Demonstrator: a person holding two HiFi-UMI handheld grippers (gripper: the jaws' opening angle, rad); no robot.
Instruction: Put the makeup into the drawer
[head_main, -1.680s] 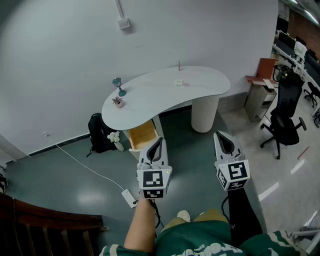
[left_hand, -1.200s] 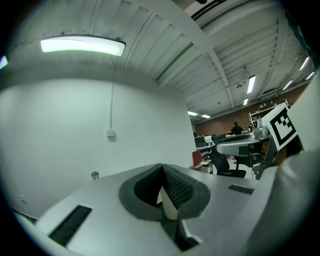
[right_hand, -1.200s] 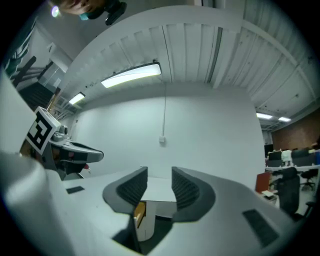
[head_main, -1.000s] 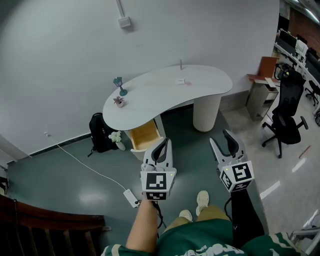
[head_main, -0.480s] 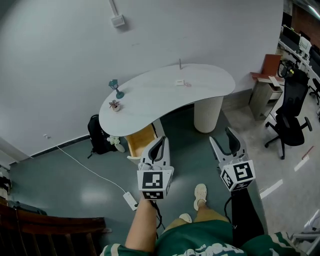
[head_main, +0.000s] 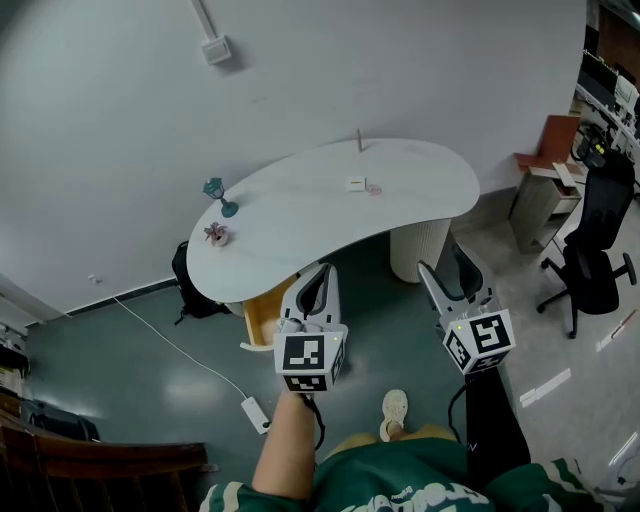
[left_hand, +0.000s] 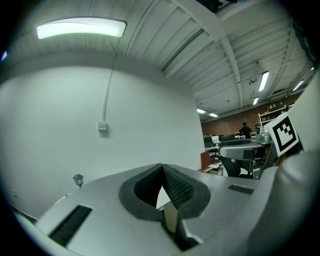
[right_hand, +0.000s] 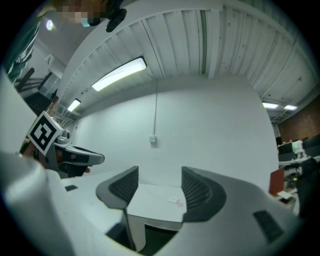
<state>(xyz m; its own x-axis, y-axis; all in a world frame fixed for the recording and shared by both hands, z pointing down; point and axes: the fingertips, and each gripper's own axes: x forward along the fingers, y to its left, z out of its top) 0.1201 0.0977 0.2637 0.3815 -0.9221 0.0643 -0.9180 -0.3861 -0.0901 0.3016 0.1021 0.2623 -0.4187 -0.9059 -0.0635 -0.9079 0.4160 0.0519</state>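
The right tool was empty. Its jaws stood apart and had just been opening, and between them only the far counter showed. The left tool was closed, pad tips meeting on nothing. Both were held level in front of the person, well short of the counter edge, so the step in hand looked like the approach. The makeup appeared to be the small white piece with a pinkish bit just beside it, lying toward the back of the counter on the right tool's side. The drawer hung open below the counter's near edge, close to the left tool, with part of its mouth tucked under the top. Done well, the right tool would probably keep its jaws wide and come in over the edge. It would then tip down only once above the white piece, so that a pad settled on either side of it. The piece looked low and flat, so closing slowly and close to the surface seemed wise. A hurried pinch could skid it toward the thin upright stick behind. The left tool might best wait by the drawer front, ready to draw it further out, since the overhang left little room for a drop from above.
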